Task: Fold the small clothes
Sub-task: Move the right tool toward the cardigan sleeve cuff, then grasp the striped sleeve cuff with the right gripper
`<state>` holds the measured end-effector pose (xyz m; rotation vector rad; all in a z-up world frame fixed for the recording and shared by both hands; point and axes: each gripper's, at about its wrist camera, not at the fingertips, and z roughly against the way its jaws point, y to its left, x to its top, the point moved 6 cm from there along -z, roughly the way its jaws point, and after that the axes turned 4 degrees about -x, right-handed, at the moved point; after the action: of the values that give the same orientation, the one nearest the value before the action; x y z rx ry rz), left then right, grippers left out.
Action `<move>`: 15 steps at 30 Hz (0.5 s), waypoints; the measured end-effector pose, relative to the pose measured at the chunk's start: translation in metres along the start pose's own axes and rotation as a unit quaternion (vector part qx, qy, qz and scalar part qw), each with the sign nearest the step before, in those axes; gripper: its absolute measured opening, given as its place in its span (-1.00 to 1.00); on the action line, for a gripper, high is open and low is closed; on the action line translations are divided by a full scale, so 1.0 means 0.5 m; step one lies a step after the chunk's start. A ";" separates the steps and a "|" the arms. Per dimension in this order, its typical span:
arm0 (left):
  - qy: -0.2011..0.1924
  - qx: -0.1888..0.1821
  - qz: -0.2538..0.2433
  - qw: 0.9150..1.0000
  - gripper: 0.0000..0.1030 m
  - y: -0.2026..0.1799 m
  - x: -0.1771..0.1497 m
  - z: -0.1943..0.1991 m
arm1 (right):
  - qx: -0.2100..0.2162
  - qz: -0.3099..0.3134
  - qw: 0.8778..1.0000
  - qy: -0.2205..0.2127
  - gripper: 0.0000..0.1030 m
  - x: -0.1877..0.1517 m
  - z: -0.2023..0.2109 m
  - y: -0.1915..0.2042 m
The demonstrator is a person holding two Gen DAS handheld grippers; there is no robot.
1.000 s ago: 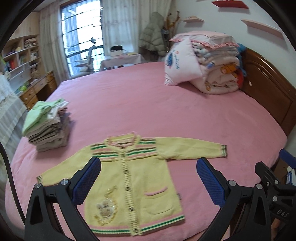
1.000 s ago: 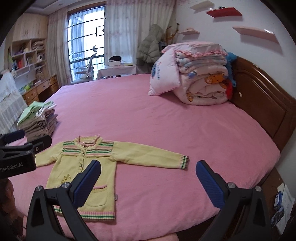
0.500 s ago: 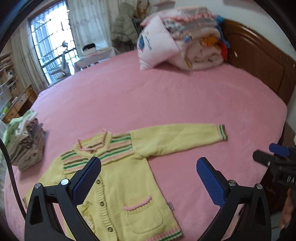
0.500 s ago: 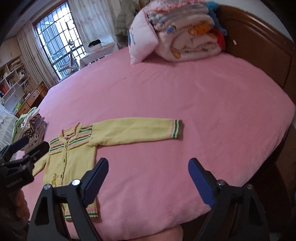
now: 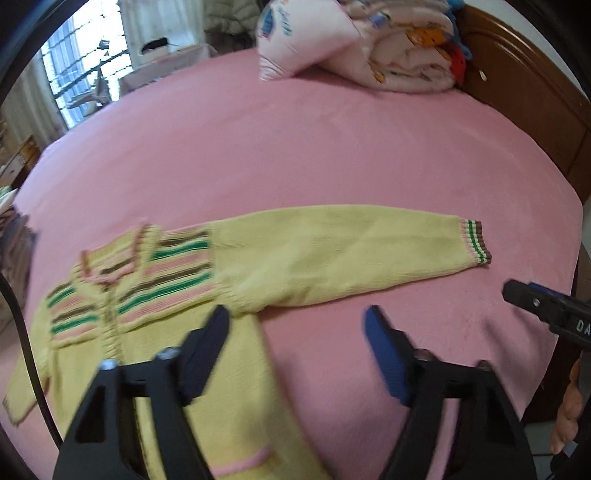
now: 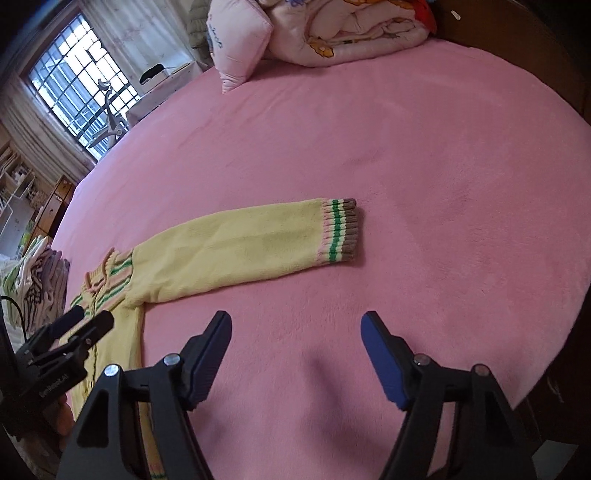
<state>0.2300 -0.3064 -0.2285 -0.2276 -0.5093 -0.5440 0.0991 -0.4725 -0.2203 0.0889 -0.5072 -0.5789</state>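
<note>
A small yellow knitted cardigan (image 5: 159, 317) with green, pink and brown stripes lies flat on the pink bed (image 5: 295, 147), front up. Its right sleeve (image 5: 332, 251) stretches out to the right and ends in a striped cuff (image 6: 338, 230). My left gripper (image 5: 295, 332) is open and empty, low over the cardigan's right side below the armpit. My right gripper (image 6: 295, 336) is open and empty, over bare bed a little in front of the sleeve and cuff. Each gripper shows at the edge of the other's view.
A stack of folded clothes (image 6: 37, 273) sits at the bed's left edge. A pillow (image 5: 299, 40) and rolled quilts (image 6: 351, 29) lie at the far end by the wooden headboard (image 5: 532, 81). The bed's front edge drops off at the right.
Both grippers have moved forward and down toward the bed. The left has closed in on the cardigan's right side, the right on the sleeve cuff. The cardigan has not moved.
</note>
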 end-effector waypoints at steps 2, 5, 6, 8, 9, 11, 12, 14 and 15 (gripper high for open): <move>0.016 -0.023 0.002 1.000 -0.10 -0.025 0.007 -0.037 | 0.001 -0.012 1.000 0.003 0.42 0.011 -0.020 -0.011; 0.035 -0.058 0.010 0.998 -0.22 -0.065 0.014 -0.082 | 0.006 -0.037 0.999 0.011 0.42 0.026 -0.050 -0.032; 0.038 -0.063 0.010 0.997 -0.22 -0.078 0.015 -0.091 | 0.010 -0.045 0.999 0.012 0.42 0.031 -0.057 -0.039; 0.037 -0.063 0.004 0.997 -0.22 -0.098 0.019 -0.107 | 0.012 -0.060 0.998 0.017 0.42 0.036 -0.073 -0.048; 0.036 -0.062 0.002 0.997 -0.22 -0.105 0.022 -0.115 | 0.017 -0.069 0.997 0.023 0.42 0.037 -0.084 -0.054; 0.036 -0.060 0.004 0.998 -0.26 -0.116 0.027 -0.126 | 0.023 -0.090 0.995 0.036 0.37 0.036 -0.105 -0.065; 0.036 -0.058 0.004 0.998 -0.28 -0.123 0.030 -0.130 | 0.027 -0.101 0.994 0.041 0.34 0.036 -0.113 -0.069; 0.037 -0.056 0.005 0.998 -0.37 -0.128 0.036 -0.140 | 0.029 -0.112 0.992 0.041 0.31 0.038 -0.125 -0.075; 0.037 -0.054 0.006 0.998 -0.38 -0.130 0.039 -0.144 | 0.031 -0.116 0.992 0.039 0.30 0.042 -0.128 -0.077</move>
<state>0.2378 -0.3936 -0.2750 -0.3124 -0.4076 -0.5672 0.1259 -0.5197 -0.2757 0.2300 -0.4422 -0.7834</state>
